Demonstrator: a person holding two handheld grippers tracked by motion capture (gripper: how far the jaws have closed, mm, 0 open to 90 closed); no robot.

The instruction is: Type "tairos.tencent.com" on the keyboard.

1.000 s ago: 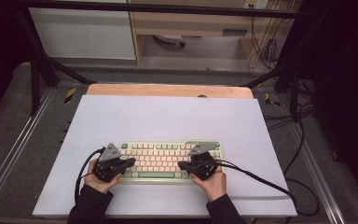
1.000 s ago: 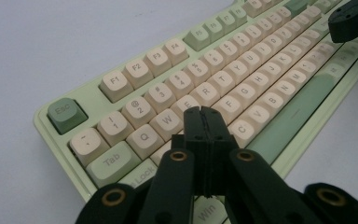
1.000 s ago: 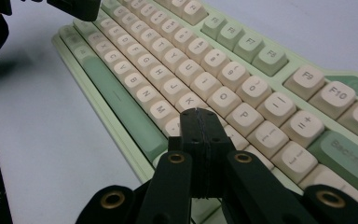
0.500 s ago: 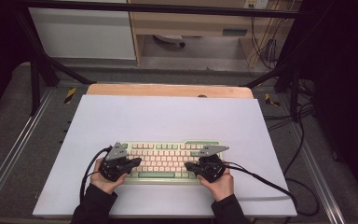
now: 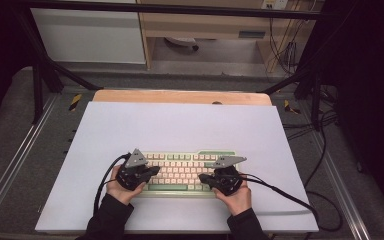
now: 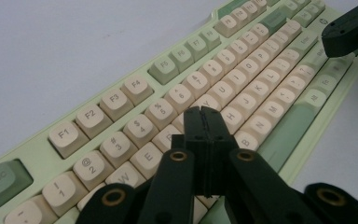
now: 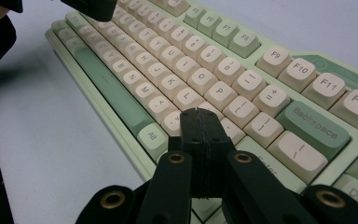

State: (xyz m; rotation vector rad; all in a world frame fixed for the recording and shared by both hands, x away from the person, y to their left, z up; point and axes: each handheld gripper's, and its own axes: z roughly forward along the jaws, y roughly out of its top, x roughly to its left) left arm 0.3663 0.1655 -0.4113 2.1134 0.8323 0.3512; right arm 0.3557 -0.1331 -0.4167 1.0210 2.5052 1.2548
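Beneath both closed claws, left claw (image 5: 152,170) and right claw (image 5: 203,178), lies the keyboard (image 5: 182,172).

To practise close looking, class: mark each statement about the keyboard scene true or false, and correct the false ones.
1. Both grippers hang over the keyboard. True.
2. The left gripper has its jaws wide open. False: they are pressed together, with nothing between them.
3. The Esc key is green. True.
4. The right gripper holds a loose keycap. False: its jaws are shut on nothing.
5. The keyboard lies on a pale sheet. True.
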